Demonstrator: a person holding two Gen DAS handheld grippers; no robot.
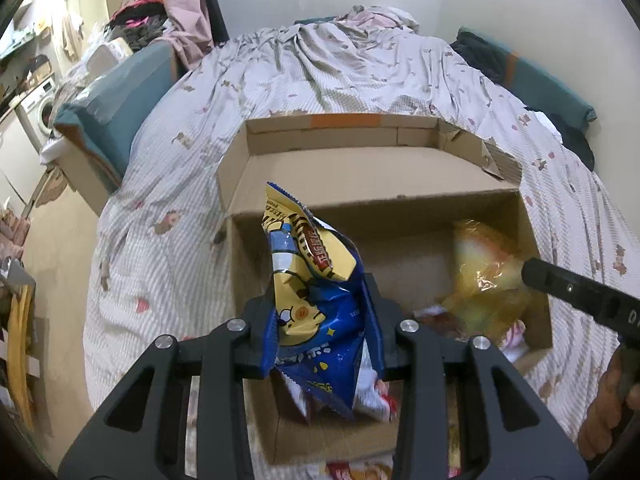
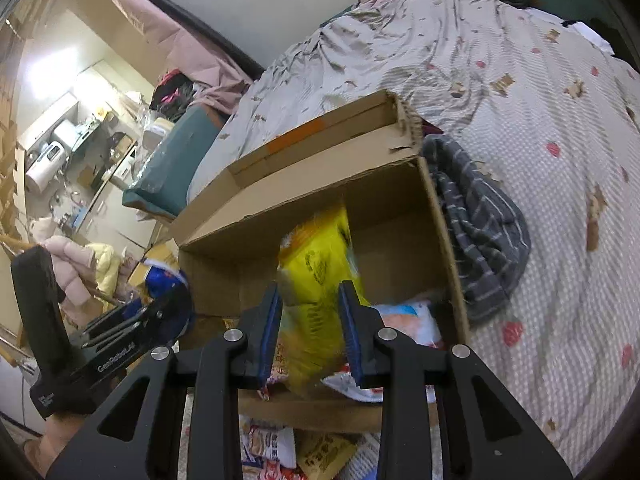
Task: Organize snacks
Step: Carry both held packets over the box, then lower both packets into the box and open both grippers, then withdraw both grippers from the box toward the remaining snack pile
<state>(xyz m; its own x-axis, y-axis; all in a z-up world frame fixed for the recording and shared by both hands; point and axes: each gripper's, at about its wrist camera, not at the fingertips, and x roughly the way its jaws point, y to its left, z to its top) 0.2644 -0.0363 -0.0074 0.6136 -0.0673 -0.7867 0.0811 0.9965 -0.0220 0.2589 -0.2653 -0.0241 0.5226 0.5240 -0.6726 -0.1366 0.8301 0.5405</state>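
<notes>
Blue snack bag [image 1: 320, 312] (pinched) over cardboard box [image 1: 372, 172]

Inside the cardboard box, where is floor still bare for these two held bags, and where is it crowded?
Bare floor of the cardboard box lies along its far wall and far-left corner, behind the blue-and-yellow bag. The near half is crowded with packets; the yellow bag hangs over the middle.

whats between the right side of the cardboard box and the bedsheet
A dark grey striped cloth lies bunched against the right wall of the cardboard box, on top of the bedsheet. Only the right wrist view shows it.
</notes>
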